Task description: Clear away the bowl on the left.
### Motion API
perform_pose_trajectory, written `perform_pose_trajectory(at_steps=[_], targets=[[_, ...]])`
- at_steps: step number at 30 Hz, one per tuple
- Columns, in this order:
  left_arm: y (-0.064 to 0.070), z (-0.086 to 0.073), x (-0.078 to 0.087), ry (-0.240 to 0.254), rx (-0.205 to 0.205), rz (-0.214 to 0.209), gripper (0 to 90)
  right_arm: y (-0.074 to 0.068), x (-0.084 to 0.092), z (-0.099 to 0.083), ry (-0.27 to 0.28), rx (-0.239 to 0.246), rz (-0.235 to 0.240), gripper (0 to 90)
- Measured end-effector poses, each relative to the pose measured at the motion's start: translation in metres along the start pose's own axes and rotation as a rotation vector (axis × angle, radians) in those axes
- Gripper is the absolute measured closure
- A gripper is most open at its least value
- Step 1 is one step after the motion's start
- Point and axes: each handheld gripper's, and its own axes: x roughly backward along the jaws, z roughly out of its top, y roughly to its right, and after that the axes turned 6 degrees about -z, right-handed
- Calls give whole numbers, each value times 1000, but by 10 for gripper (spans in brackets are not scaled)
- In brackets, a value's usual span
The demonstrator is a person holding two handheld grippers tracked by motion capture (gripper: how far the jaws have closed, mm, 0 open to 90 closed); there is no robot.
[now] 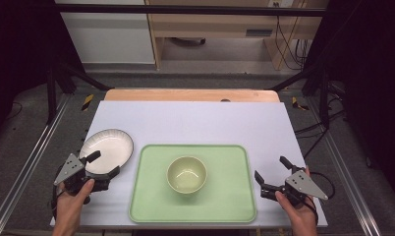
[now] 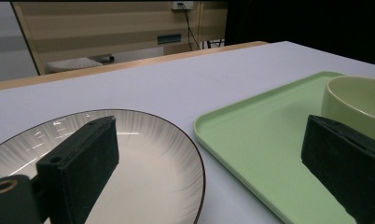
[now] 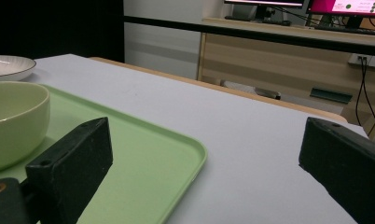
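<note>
Nearest, left gripper [image 1: 103, 164] spread wide, empty, straddling the near rim of the white plate [image 1: 107, 150] on the tabletop [image 1: 195, 120], just left of the green tray [image 1: 235, 196]. Right gripper [image 1: 271, 173] likewise released, off the tray's right edge. Best to slide one jaw under the plate rim, then pinch and lift level. Farther on, green bowl [image 1: 186, 173] mid-tray. Ribbed pattern and dark rim line of the plate clearer from the left gripper view.

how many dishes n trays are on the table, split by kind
plate: 1, white with a dark rim, on the table left of the tray
bowl: 1, pale green, standing on the tray
tray: 1, light green
total: 3
</note>
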Motion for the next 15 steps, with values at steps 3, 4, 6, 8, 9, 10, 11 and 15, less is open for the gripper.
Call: perform_pose_trajectory(at_steps=[3,4,6,8,9,10,11,15], targets=[[2,1,-2,5,-13,-74,43,1,0,0,2,0,-1,30],[4,1,-3,4,-27,-90,44,1,0,0,2,-2,-2,30],[7,2,-6,-4,-45,-125,46,2,0,0,2,-3,-2,30],[10,2,-8,-31,-64,-144,46,2,0,0,5,-4,-4,30],[10,2,-9,-43,-71,-144,47,2,0,0,4,-4,-3,30],[11,2,-10,-48,-73,-151,48,3,0,0,6,-3,-3,30],[11,2,-10,-54,-73,-161,48,3,0,0,4,-4,-3,30],[13,2,-11,-54,-77,-176,47,4,1,0,7,-6,-3,30]])
